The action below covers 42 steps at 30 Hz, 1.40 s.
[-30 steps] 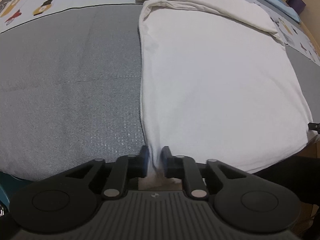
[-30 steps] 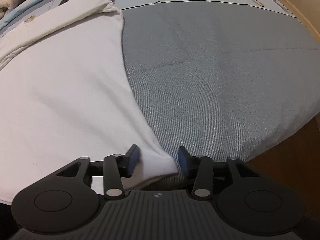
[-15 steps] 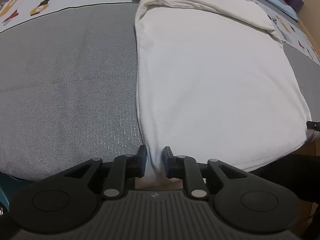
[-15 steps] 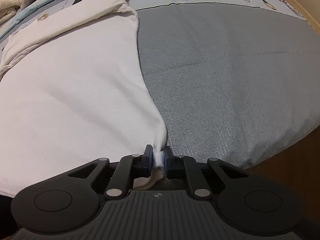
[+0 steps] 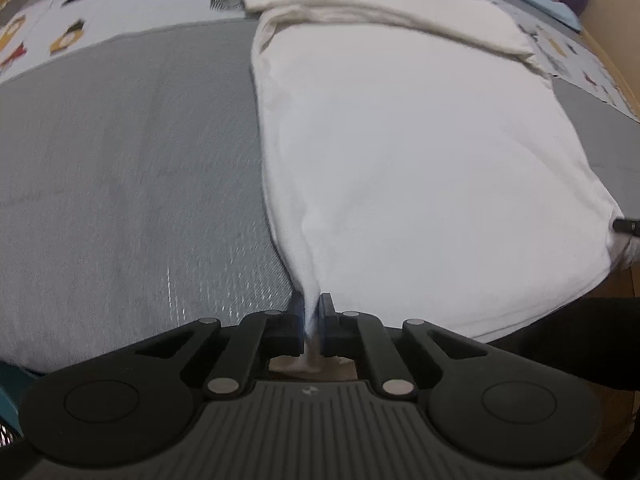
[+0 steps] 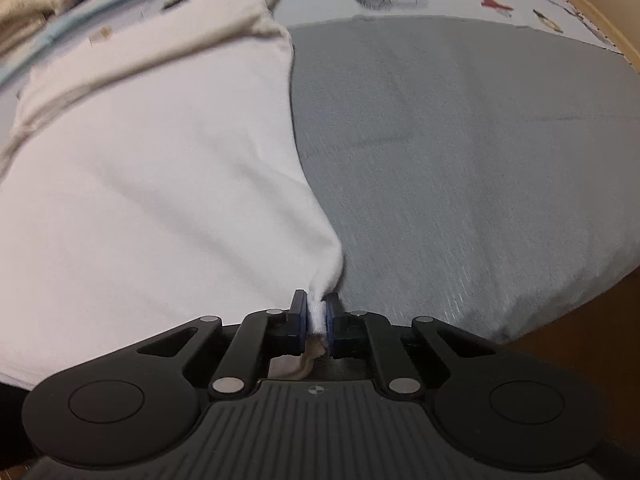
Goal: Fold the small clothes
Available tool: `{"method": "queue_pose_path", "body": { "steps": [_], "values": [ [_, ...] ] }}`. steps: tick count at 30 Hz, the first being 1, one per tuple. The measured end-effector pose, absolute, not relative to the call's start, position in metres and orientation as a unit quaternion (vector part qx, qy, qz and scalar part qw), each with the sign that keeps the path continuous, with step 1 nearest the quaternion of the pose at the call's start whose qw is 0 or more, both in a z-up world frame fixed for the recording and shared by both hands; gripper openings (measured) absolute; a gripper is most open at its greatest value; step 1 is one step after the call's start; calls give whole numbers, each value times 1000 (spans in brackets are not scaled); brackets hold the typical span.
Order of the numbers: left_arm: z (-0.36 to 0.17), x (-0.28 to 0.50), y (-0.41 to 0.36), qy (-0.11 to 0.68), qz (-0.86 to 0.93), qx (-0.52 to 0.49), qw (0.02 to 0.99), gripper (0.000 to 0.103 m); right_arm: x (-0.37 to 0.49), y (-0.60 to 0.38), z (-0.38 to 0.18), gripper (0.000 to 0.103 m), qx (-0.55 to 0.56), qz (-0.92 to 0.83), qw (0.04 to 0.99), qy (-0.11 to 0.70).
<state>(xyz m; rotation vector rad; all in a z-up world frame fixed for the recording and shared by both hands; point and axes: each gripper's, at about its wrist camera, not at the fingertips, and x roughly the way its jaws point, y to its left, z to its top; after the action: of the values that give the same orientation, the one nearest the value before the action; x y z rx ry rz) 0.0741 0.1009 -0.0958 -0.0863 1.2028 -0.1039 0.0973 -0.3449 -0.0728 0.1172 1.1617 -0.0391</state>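
White garment (image 5: 420,168), flat on grey bedspread (image 5: 128,184). Your left gripper (image 5: 309,312) is closing, pinching one near corner. Your right gripper (image 6: 317,314) is closing, pinching the other.

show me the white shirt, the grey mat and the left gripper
white shirt (image 5: 420,168), left wrist view, middle of its flat body
grey mat (image 6: 480,152), right wrist view, bare part right of the shirt
left gripper (image 5: 310,312), left wrist view, between its fingertips
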Motion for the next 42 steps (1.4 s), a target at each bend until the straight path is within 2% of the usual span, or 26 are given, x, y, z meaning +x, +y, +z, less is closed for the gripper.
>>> {"method": "queue_pose_path", "body": {
  "steps": [5,11,18,22,29,36,38,40,42],
  "values": [
    [-62,66,97,519,-70,-29,851,6,95,-347,-49,8,64,-6,861,504],
    [-6,21,103,458,-91,-43,883,5,82,-349,11,7,77,47,897,433],
    [47,-69,126,409,-110,-120,898,4,18,-383,86,7,108,149,911,370],
    [52,-77,134,409,-108,-120,898,4,-16,-414,104,7,147,177,909,348],
    [32,10,154,441,-87,-131,884,4,16,-409,84,7,160,149,910,351],
    [12,119,165,446,-75,-88,888,5,112,-386,69,7,118,131,925,337],
    [-8,137,171,447,-71,-100,886,5,140,-378,60,7,103,128,927,338],
    [-33,155,179,490,-48,-127,861,5,165,-372,44,7,97,123,927,342],
    [-34,168,183,487,-44,-148,860,5,176,-367,24,7,109,118,923,349]
  ]
}}
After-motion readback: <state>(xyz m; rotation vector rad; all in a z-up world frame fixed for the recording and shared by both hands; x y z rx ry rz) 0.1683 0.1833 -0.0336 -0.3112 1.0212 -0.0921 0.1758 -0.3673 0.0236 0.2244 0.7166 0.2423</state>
